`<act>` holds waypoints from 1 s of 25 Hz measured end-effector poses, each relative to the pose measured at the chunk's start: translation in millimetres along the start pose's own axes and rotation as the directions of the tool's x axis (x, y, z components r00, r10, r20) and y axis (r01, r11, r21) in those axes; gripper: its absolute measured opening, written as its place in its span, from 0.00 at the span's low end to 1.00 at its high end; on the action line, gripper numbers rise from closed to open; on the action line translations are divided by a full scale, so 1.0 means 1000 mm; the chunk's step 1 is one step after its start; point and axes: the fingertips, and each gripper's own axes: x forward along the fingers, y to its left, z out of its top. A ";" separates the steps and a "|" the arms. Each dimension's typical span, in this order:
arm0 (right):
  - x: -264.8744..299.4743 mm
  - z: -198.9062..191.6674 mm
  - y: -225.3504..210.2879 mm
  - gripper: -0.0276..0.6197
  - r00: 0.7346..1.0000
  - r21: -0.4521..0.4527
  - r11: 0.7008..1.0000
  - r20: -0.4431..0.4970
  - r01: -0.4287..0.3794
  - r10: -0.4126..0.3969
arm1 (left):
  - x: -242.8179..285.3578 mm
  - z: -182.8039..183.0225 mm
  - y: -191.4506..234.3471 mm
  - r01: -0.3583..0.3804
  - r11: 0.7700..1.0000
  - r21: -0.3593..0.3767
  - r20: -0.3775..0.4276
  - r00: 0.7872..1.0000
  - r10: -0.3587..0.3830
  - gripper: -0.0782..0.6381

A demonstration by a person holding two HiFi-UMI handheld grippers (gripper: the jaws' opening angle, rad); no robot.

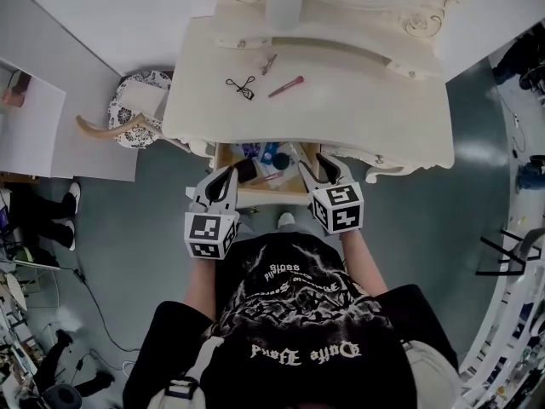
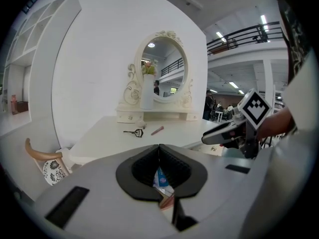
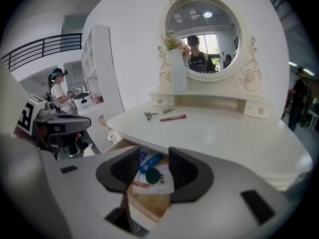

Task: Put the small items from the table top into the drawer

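Observation:
On the white dressing table [image 1: 358, 100] lie a black eyelash curler [image 1: 241, 86] [image 2: 133, 132] [image 3: 150, 115], a pink stick [image 1: 286, 86] [image 2: 157, 130] [image 3: 173, 117] and a smaller pinkish item [image 1: 269, 64]. The drawer [image 1: 264, 197] below the table's front edge stands pulled out. It holds a blue tube [image 3: 151, 162], a dark green round thing [image 3: 152, 175] and a white packet [image 3: 163, 182]. My left gripper [image 1: 228, 175] [image 2: 159, 147] hovers at the drawer's left, jaws shut and empty. My right gripper [image 1: 308, 167] [image 3: 153, 154] hovers at its right, open and empty.
An oval mirror [image 3: 204, 31] and a white vase [image 3: 178, 71] stand at the table's back. A patterned stool [image 1: 136, 109] with a curved wooden back sits left of the table. A person [image 3: 60, 91] stands far off by the shelves.

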 end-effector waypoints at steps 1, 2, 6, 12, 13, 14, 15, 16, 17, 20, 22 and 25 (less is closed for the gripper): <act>-0.003 0.001 -0.001 0.32 1.000 0.002 1.000 0.007 0.005 -0.005 | 0.000 0.002 -0.002 0.002 1.000 0.002 0.005 1.000 -0.002 0.13; -0.006 0.001 -0.002 0.32 1.000 0.003 1.000 0.013 0.010 -0.010 | 0.001 0.003 -0.004 0.004 1.000 0.002 0.008 1.000 -0.004 0.13; -0.014 0.001 -0.006 0.30 0.999 -0.015 1.000 0.023 0.027 -0.027 | 0.003 0.003 -0.011 0.015 1.000 0.002 0.016 1.000 -0.015 0.13; -0.024 -0.001 -0.010 0.24 0.998 -0.064 0.996 0.026 0.054 -0.052 | 0.003 0.008 -0.025 0.031 0.999 0.011 0.027 0.999 -0.031 0.13; -0.026 -0.001 -0.011 0.23 0.998 -0.060 0.996 0.031 0.058 -0.057 | 0.003 0.008 -0.026 0.033 0.999 0.011 0.028 0.999 -0.033 0.13; -0.027 -0.001 -0.012 0.23 0.998 -0.058 0.996 0.034 0.061 -0.059 | 0.003 0.008 -0.028 0.034 0.999 0.011 0.029 0.999 -0.035 0.13; -0.028 -0.002 -0.013 0.23 0.998 -0.058 0.996 0.033 0.061 -0.059 | 0.003 0.008 -0.030 0.036 0.999 0.012 0.030 0.999 -0.036 0.13; -0.028 -0.003 -0.014 0.23 0.998 -0.060 0.996 0.030 0.059 -0.057 | 0.003 0.008 -0.031 0.037 0.999 0.012 0.032 0.999 -0.037 0.13; -0.028 -0.004 -0.015 0.23 0.998 -0.062 0.996 0.027 0.060 -0.059 | 0.004 0.008 -0.033 0.038 0.999 0.012 0.032 0.999 -0.038 0.13; -0.030 -0.005 -0.019 0.14 0.997 -0.067 0.995 0.027 0.079 -0.077 | 0.005 0.008 -0.036 0.039 0.999 0.013 0.033 0.999 -0.040 0.13; -0.031 -0.005 -0.020 0.10 0.996 -0.065 0.994 0.035 0.088 -0.086 | 0.004 0.009 -0.036 0.039 0.999 0.015 0.033 0.999 -0.039 0.13; -0.031 -0.002 -0.021 0.08 0.993 -0.067 0.992 0.053 0.107 -0.104 | 0.004 0.010 -0.034 0.034 0.999 0.016 0.034 0.999 -0.034 0.13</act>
